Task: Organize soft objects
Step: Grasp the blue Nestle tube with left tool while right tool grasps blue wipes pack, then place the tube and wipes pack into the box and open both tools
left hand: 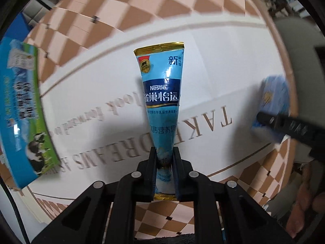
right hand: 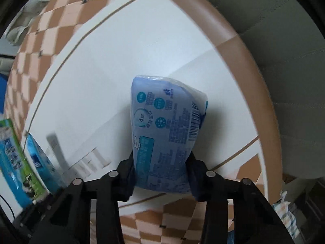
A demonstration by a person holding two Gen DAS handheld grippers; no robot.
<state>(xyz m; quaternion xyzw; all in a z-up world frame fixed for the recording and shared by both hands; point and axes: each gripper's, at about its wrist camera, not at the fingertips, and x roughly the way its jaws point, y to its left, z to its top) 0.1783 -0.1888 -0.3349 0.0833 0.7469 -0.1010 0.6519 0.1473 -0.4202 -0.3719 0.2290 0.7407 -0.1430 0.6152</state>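
My left gripper (left hand: pixel 165 154) is shut on a long blue Nestle powder sachet (left hand: pixel 161 83) with gold ends, held up above the white mat (left hand: pixel 101 77). My right gripper (right hand: pixel 161 158) is shut on a soft blue tissue pack (right hand: pixel 164 126), squeezed between the fingers above the mat (right hand: pixel 97 81). The tissue pack (left hand: pixel 272 99) and one right finger (left hand: pixel 284 122) also show at the right edge of the left wrist view. The sachet (right hand: pixel 38 160) shows at the lower left of the right wrist view.
A blue and green milk carton (left hand: pixel 22 109) stands at the left, also seen in the right wrist view (right hand: pixel 12 158). The mat has brown lettering and a checkered brown border (left hand: pixel 121 12). A grey sofa cushion (right hand: pixel 284 40) lies beyond the table's right edge.
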